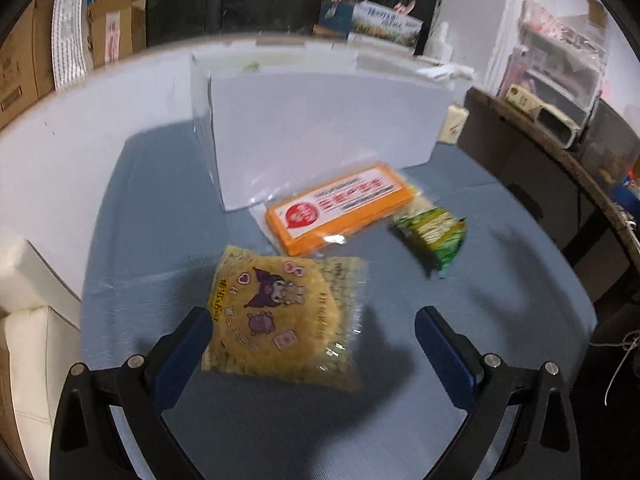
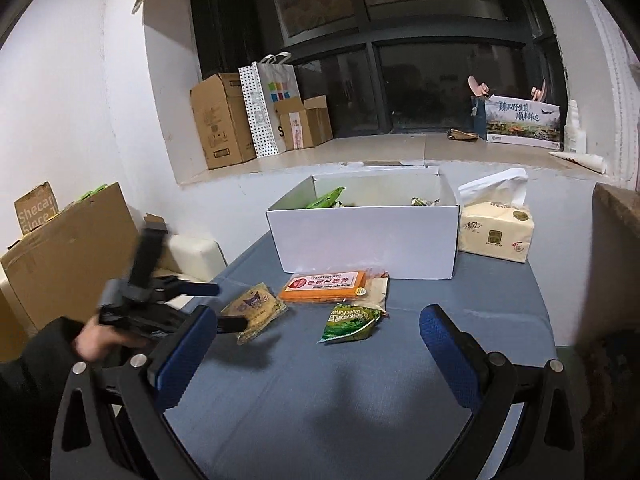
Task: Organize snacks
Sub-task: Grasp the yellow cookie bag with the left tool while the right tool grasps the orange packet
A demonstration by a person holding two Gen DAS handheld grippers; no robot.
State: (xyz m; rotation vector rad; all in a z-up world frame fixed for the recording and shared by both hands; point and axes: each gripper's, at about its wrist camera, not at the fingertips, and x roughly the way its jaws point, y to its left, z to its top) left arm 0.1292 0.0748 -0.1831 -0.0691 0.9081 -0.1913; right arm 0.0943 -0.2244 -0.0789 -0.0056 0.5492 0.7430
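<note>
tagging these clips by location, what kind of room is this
Probably a lived-in room at home used partly for storage, not a kitchen or lab: cardboard boxes stacked on a wide window ledge, a tissue pack beside the white box, and a cluttered side shelf.

Three snack packets are seen on the table: one yellow (image 2: 253, 312), one orange (image 2: 322, 286), one green (image 2: 349, 323). One white box (image 2: 362, 240) holds perhaps two more.
</note>
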